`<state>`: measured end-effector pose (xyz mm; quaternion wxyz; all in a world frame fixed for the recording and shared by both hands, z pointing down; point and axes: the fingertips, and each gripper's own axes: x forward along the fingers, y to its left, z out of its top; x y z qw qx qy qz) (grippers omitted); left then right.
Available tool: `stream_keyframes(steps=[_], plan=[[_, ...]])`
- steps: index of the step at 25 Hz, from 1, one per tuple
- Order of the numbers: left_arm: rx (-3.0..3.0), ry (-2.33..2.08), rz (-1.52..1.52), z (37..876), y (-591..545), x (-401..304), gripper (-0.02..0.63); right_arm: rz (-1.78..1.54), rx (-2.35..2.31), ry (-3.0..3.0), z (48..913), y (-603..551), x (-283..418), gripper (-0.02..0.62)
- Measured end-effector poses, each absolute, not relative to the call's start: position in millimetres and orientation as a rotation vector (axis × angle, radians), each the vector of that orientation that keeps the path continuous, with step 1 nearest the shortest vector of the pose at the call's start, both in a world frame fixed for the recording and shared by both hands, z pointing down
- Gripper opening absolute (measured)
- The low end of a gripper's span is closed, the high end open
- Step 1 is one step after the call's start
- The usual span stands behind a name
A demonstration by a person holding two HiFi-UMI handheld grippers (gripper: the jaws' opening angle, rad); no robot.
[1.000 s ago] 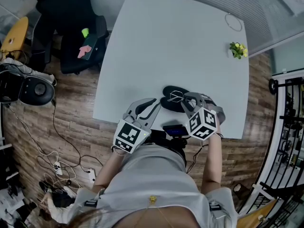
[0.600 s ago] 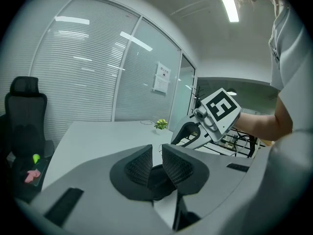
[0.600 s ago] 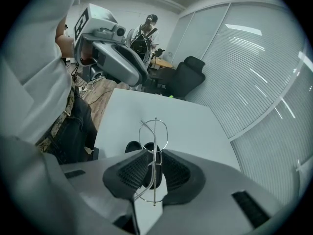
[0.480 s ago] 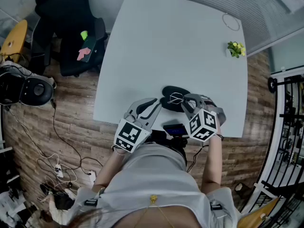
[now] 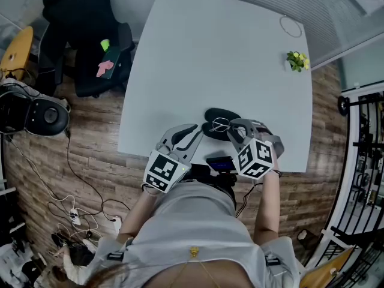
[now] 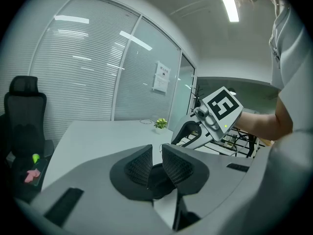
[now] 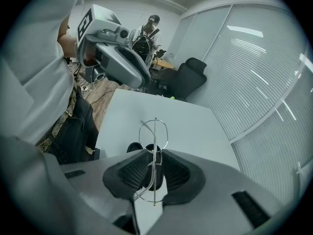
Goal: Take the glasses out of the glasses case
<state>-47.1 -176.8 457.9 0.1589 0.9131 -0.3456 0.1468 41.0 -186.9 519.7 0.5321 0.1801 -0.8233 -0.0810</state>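
A: What is carried by the tabletop point(image 5: 228, 53)?
B: A dark glasses case point(image 5: 217, 115), set near the front edge and pinched by the left tongs point(image 6: 156, 164).
A: And the glasses point(image 7: 154, 130)?
B: Clamped in the right tongs point(image 7: 154, 173), just above the case.

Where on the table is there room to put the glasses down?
The wide bare table between the glasses case and the far edge, left of the small potted plant, is free. The near edge is crowded: the left gripper and right gripper with the glasses meet at the case.
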Motion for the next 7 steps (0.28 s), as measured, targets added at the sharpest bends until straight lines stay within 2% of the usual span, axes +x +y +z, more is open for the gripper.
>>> stream_keyframes(steps=[7], plan=[[2.612, -0.986, 0.422, 456.8, -175.8, -44.6, 0.064, -0.192, 0.427, -1.952, 521.0, -186.0, 45.6, 0.094]])
